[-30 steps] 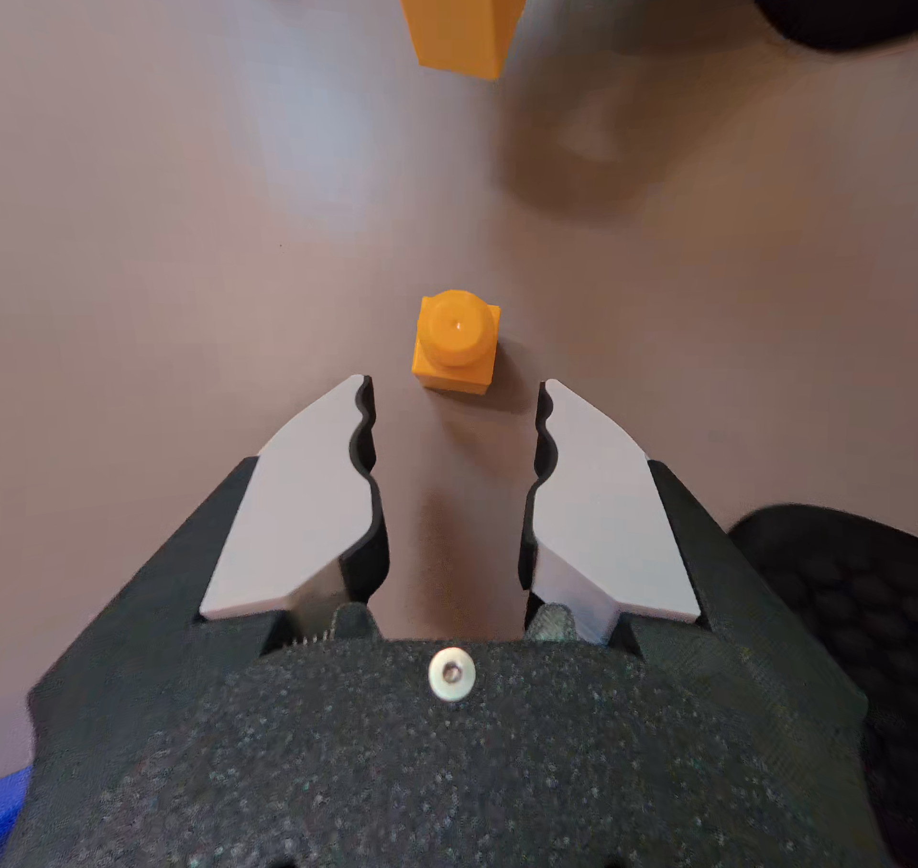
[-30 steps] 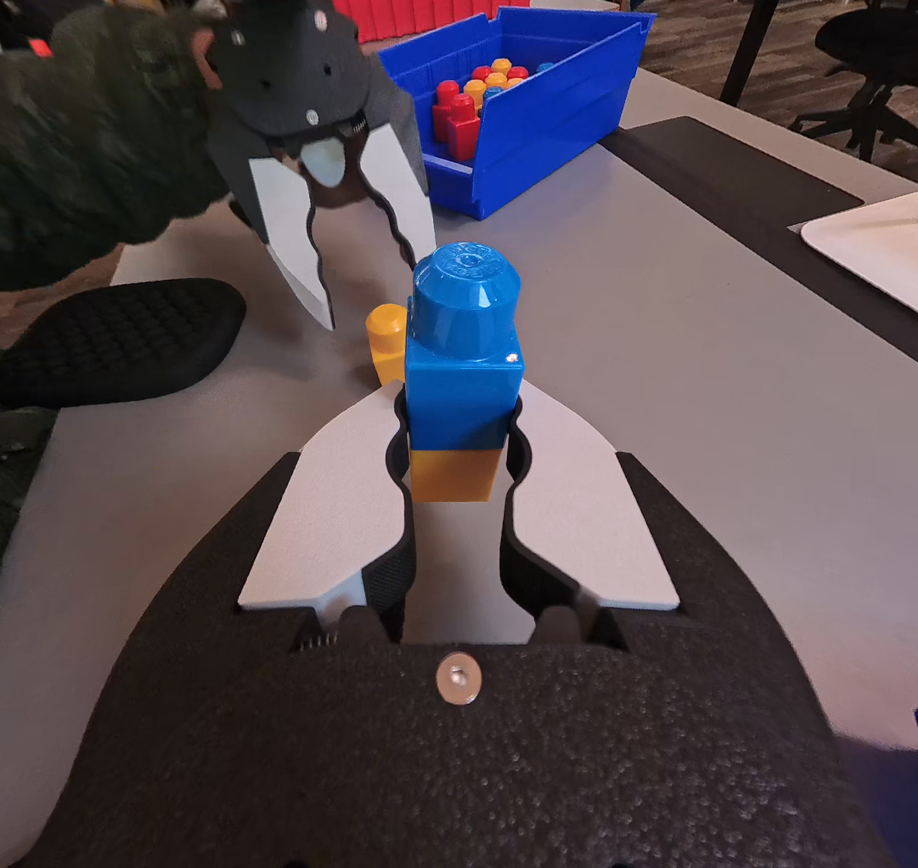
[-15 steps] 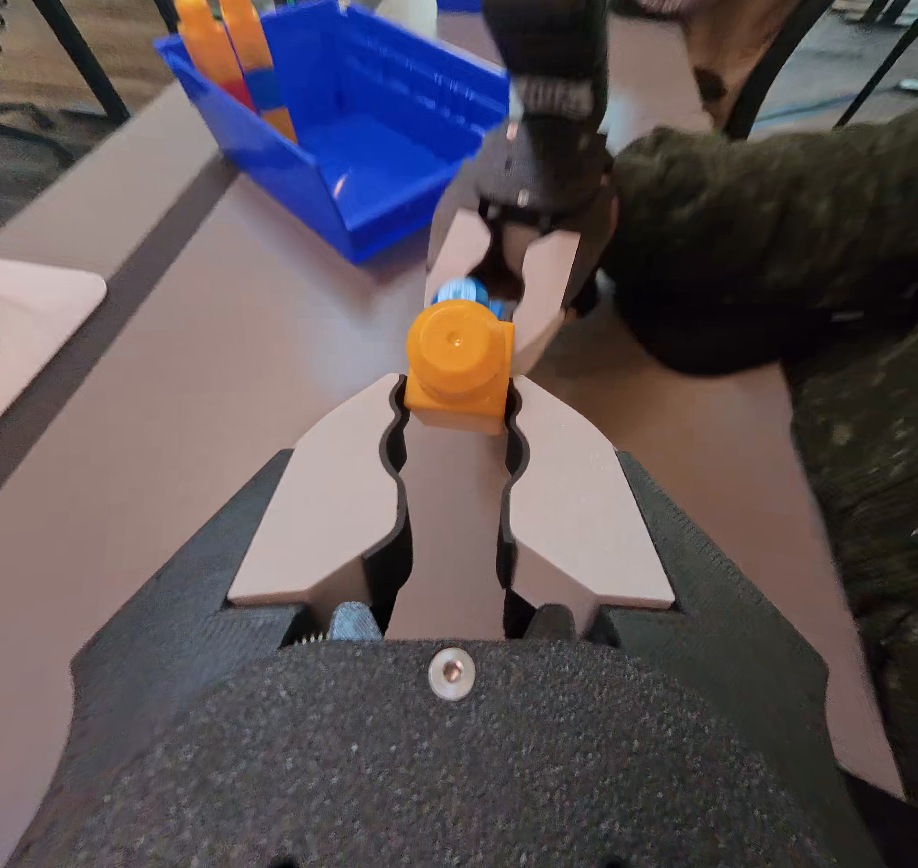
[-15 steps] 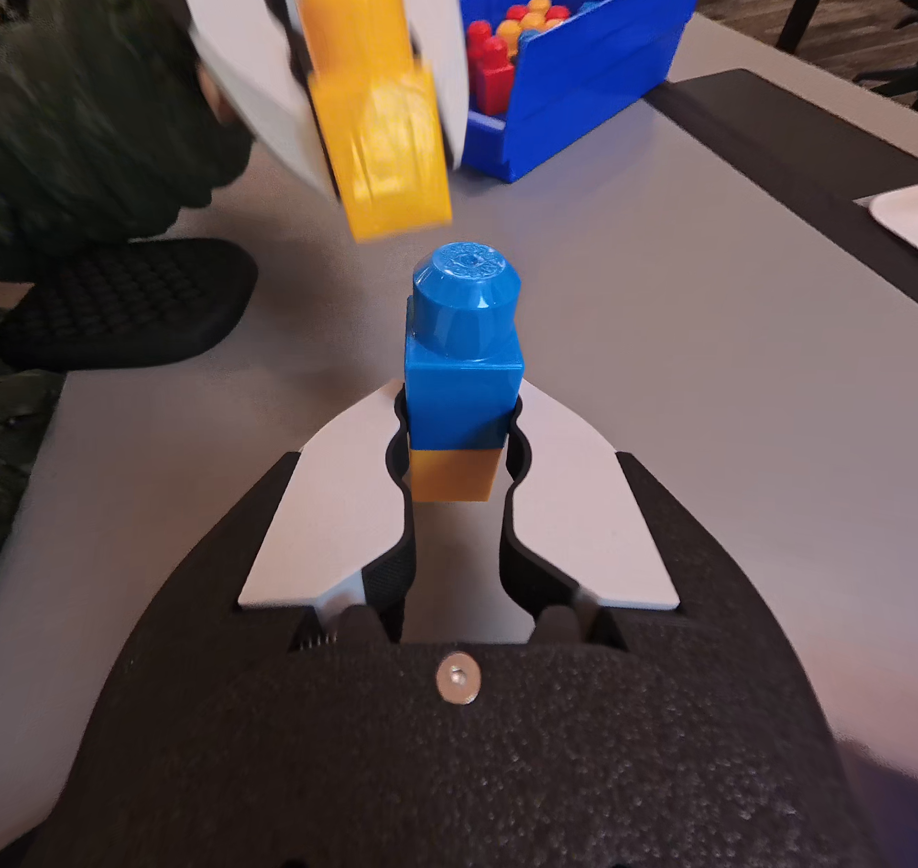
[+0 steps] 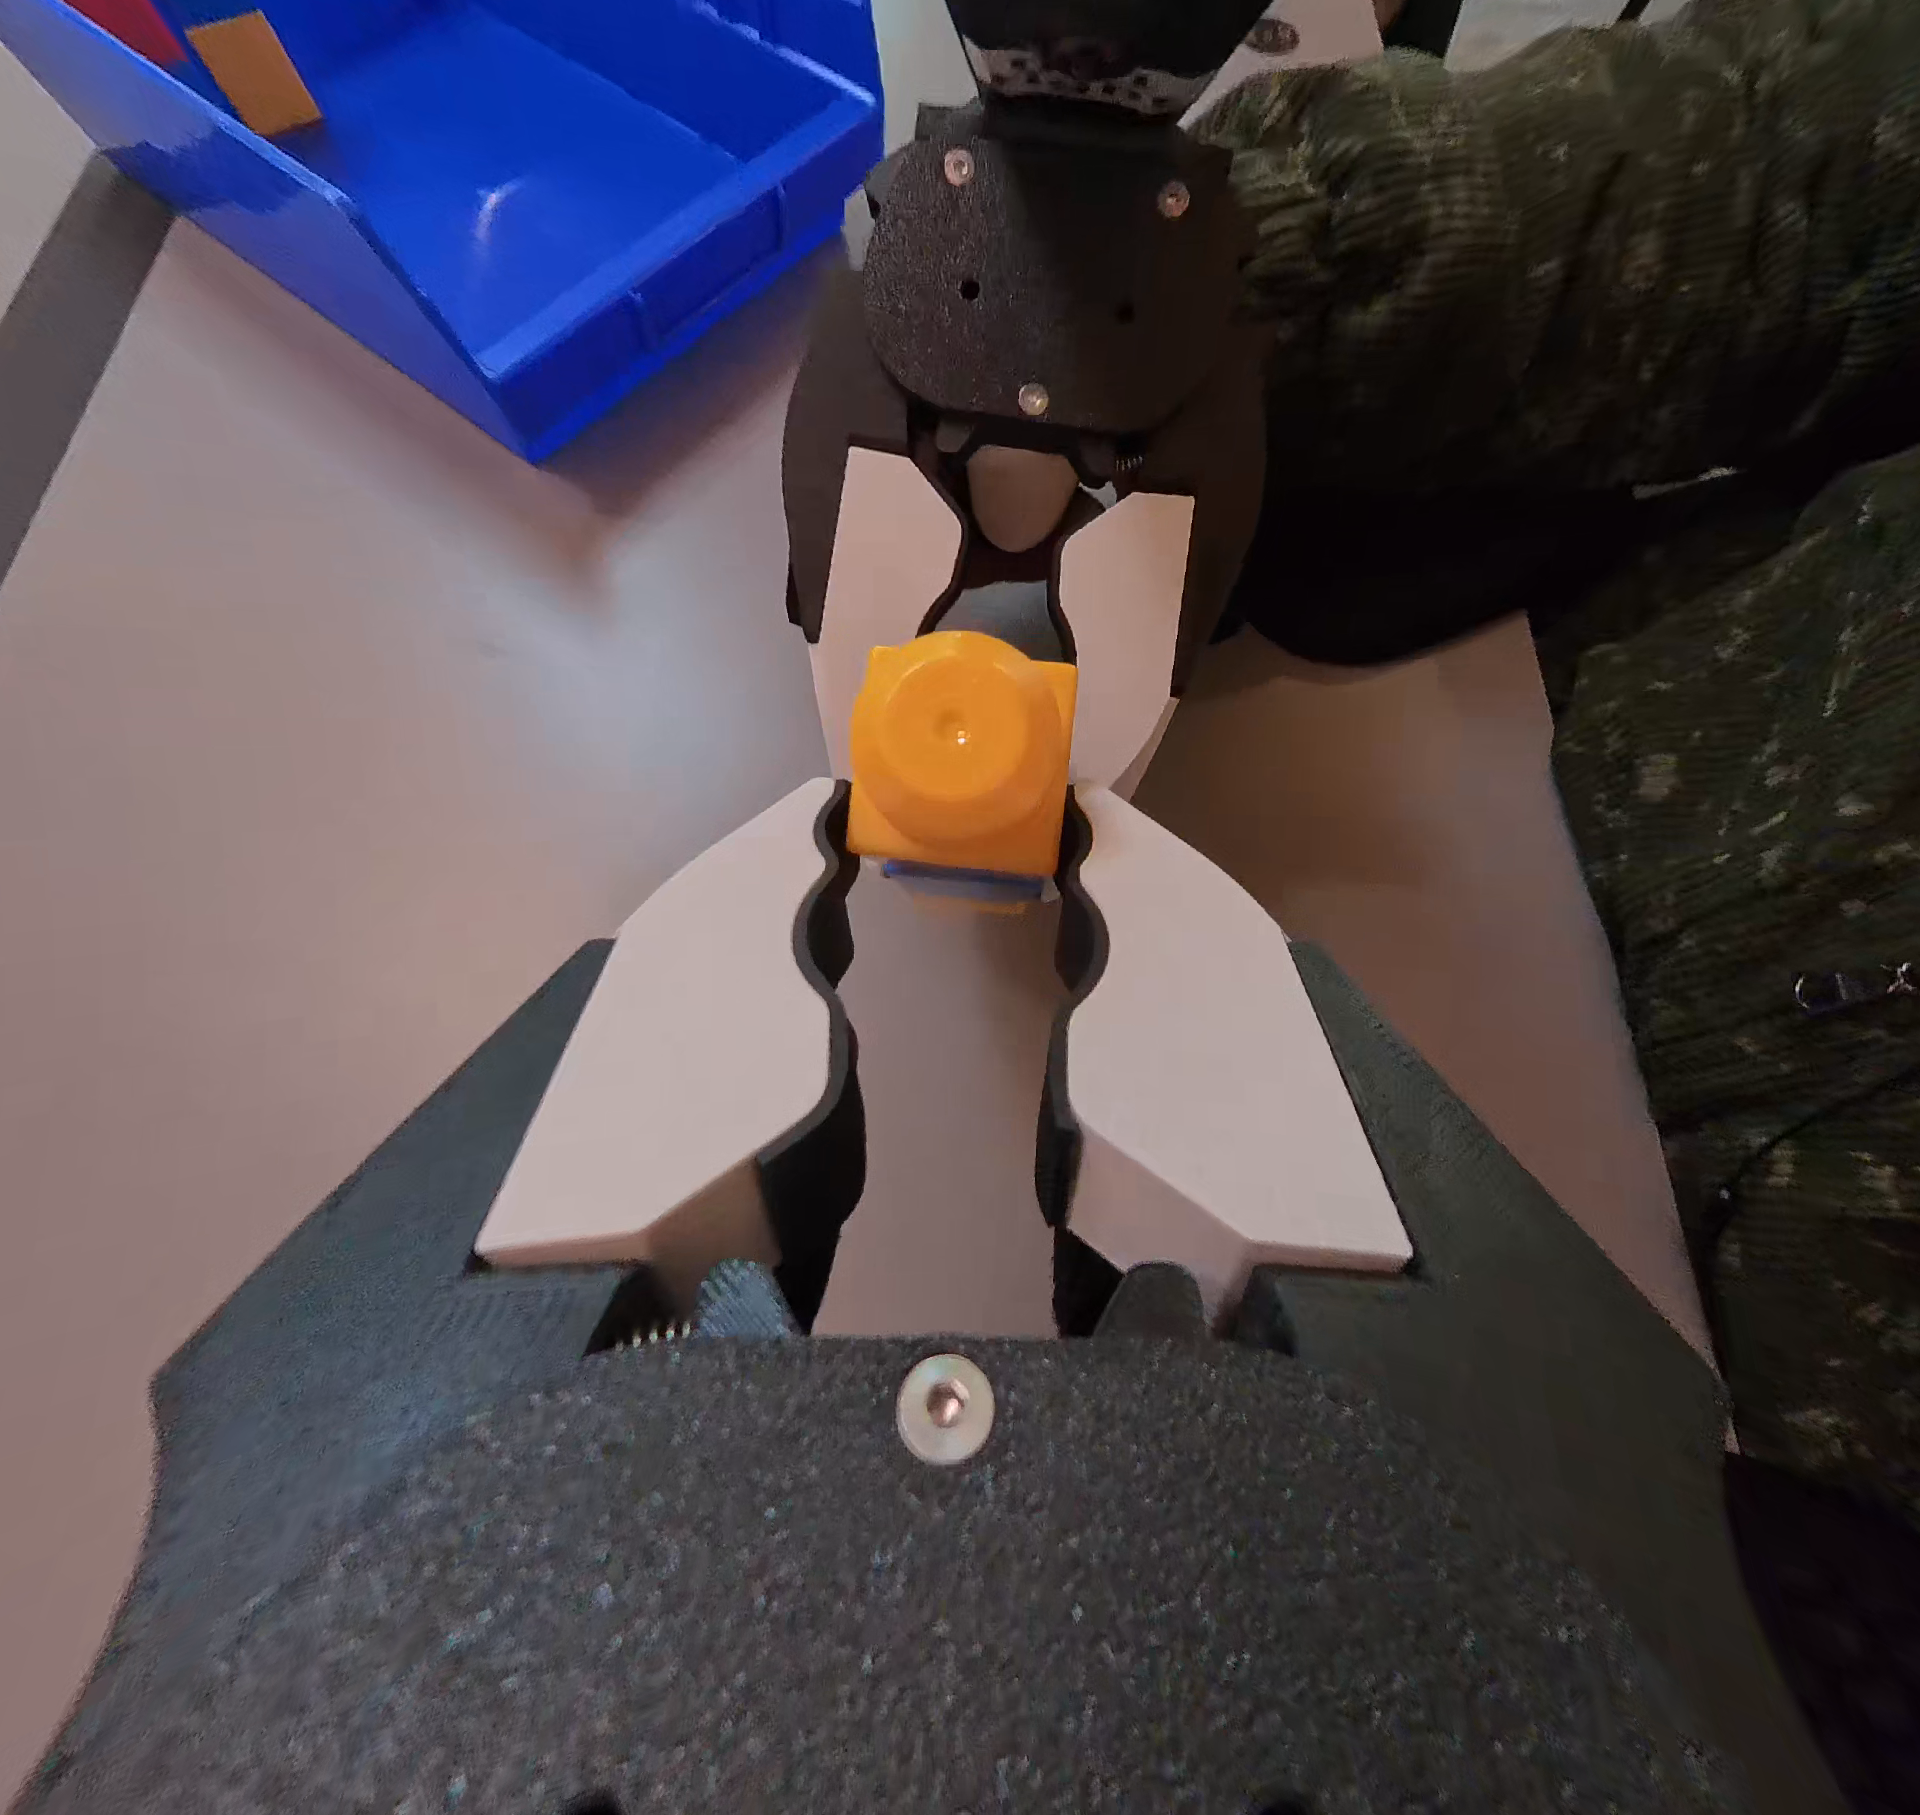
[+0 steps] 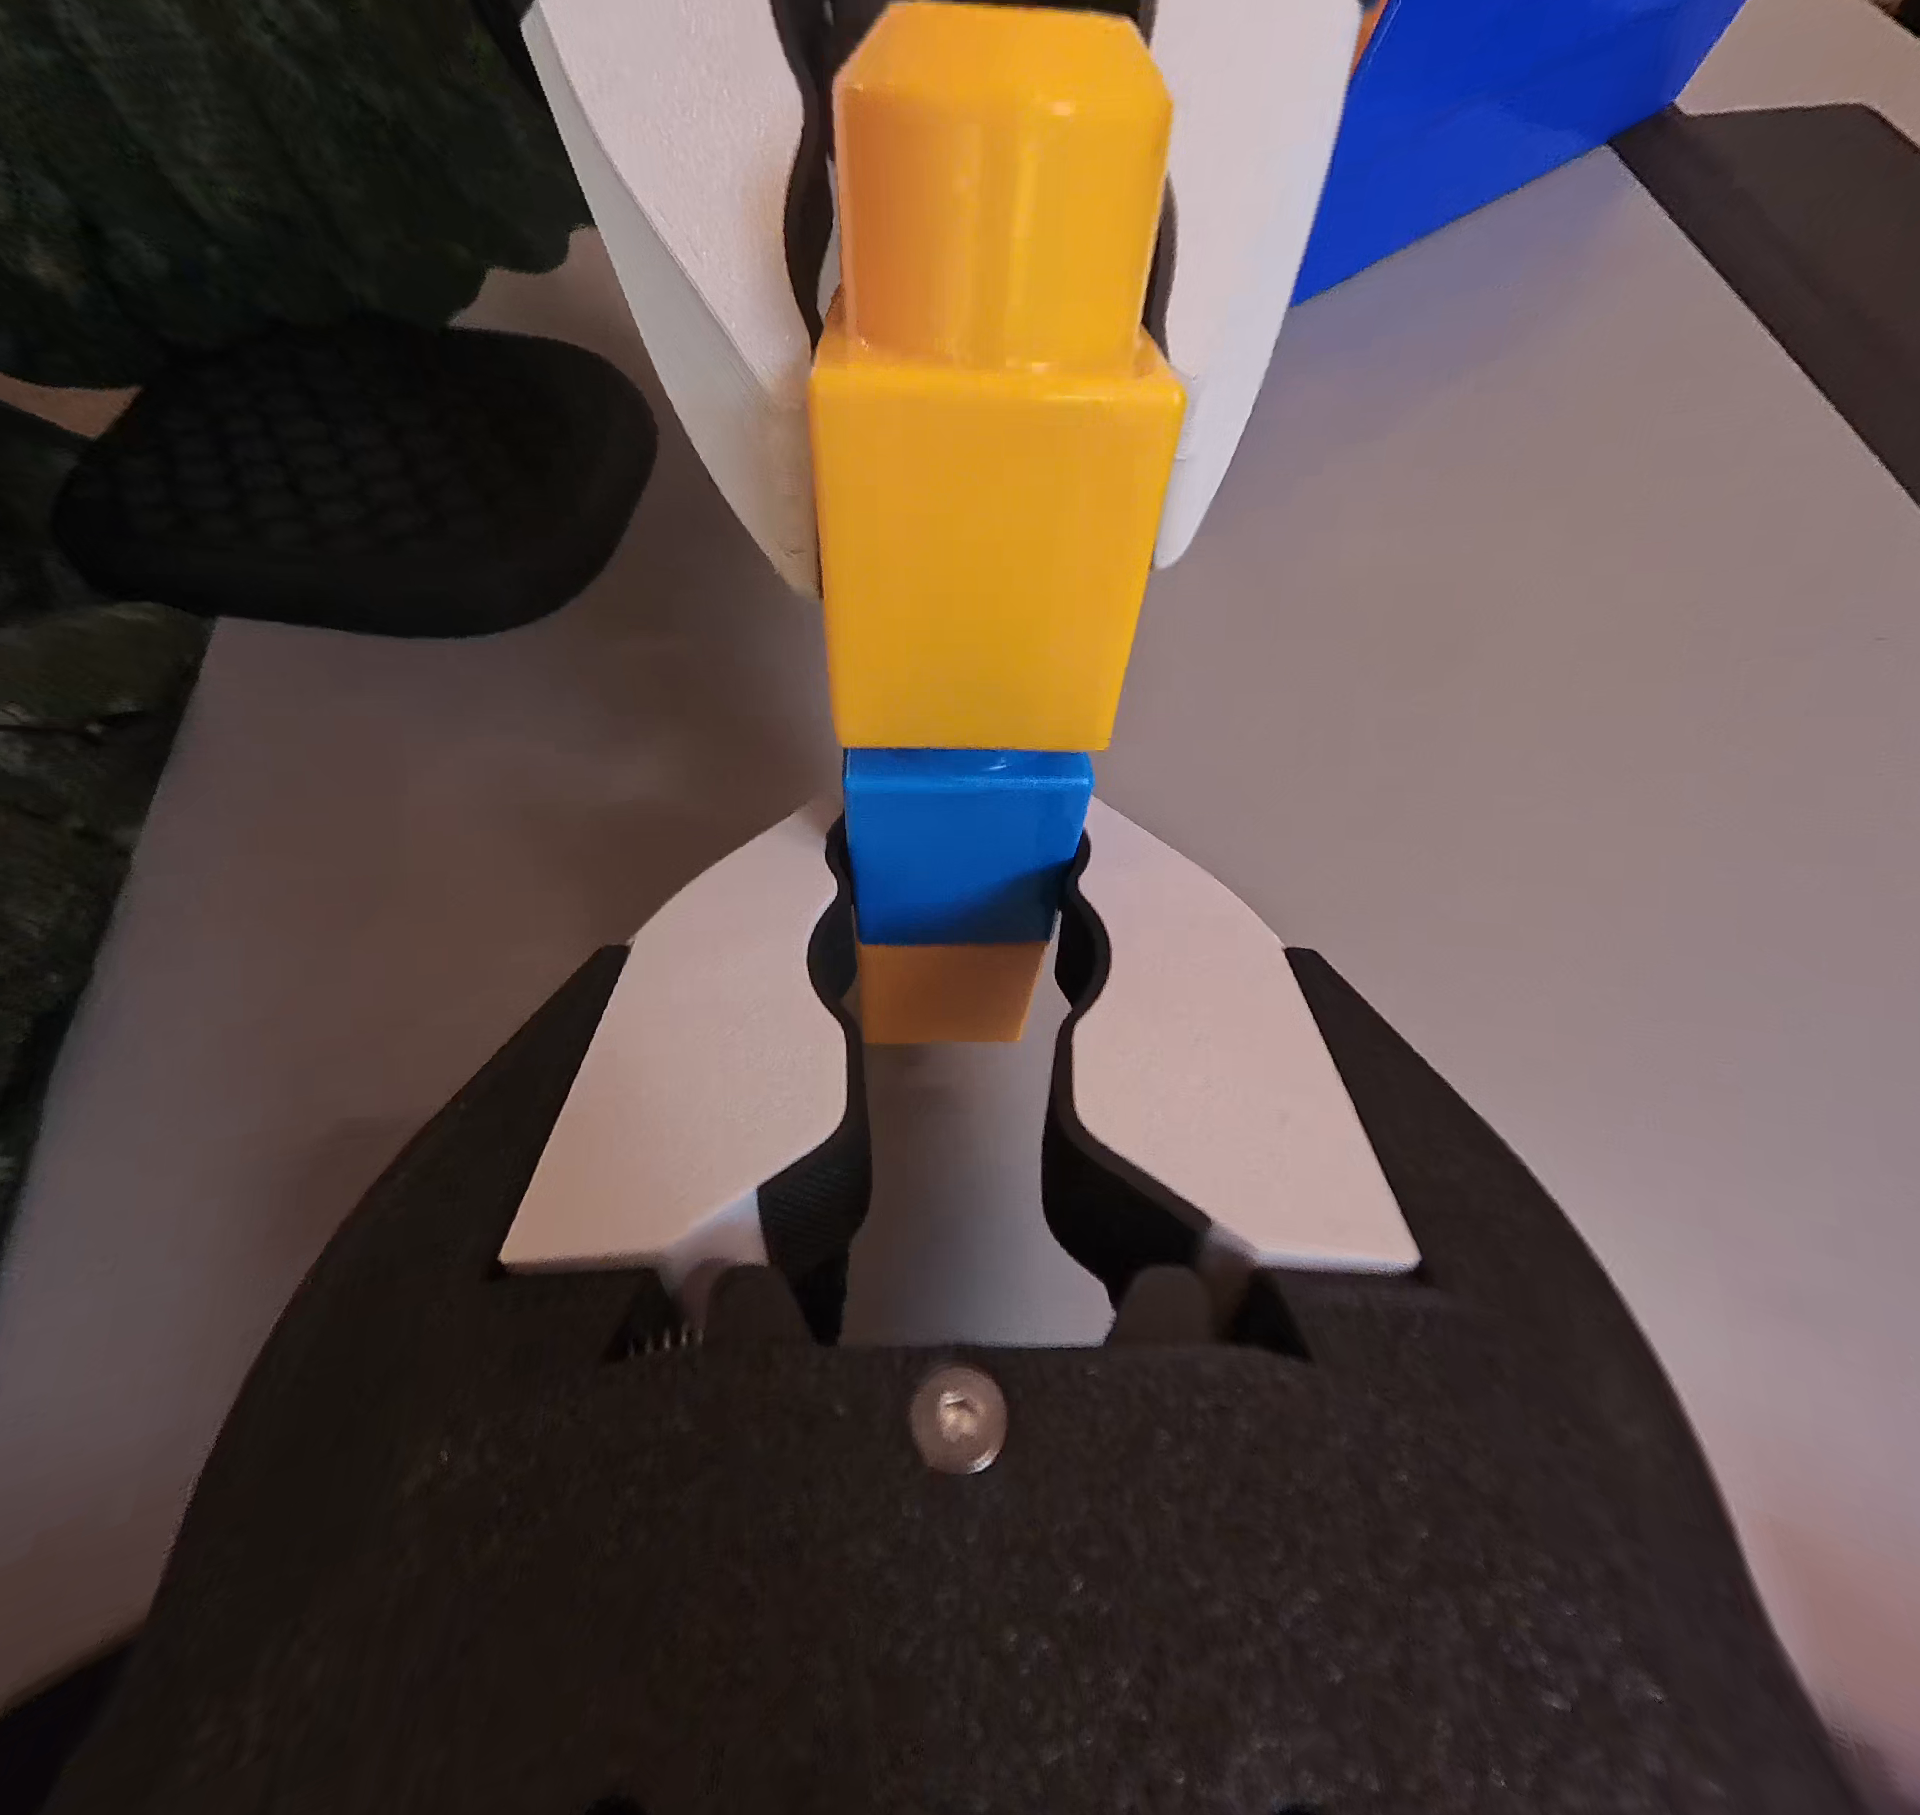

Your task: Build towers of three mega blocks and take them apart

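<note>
- Left wrist view: the left gripper point(image 5: 958, 830) has its white fingers point(image 5: 717, 1017) closed against the sides of an orange mega block point(image 5: 958, 757), pinching it at the tips. The block's round stud faces the camera.
- A thin strip of a blue mega block point(image 5: 961, 892) shows right under the orange one, touching it.
- Straight beyond, the right gripper point(image 5: 997, 664) faces this camera, its black body tall behind the block. Its fingertips are hidden behind the orange block here.
- A blue bin point(image 5: 499, 207) sits on the grey table point(image 5: 312, 726) at upper left. Stacked blocks point(image 5: 187, 9) in red, blue and orange lean at its far left corner.
- A dark green sleeve point(image 5: 1610, 259) fills the right side, behind the right gripper.
- Right wrist view: the right gripper point(image 6: 961, 892) pinches the blue mega block point(image 6: 966, 840) between its white fingers point(image 6: 686, 1069). An orange block point(image 6: 945, 991) is attached below the blue one, in the gap between the fingers.
- The orange mega block point(image 6: 987, 539) sits on top of the blue block, stud up, forming a three-high tower held off the table point(image 6: 1455, 622).
- The left gripper point(image 6: 987, 456) comes from above, its white fingers on either side of the top block.
- The blue bin point(image 6: 1507, 82) stands at upper right, with small blocks visible in it.
- A black textured pad point(image 6: 353, 477) lies at left, near the table edge.
</note>
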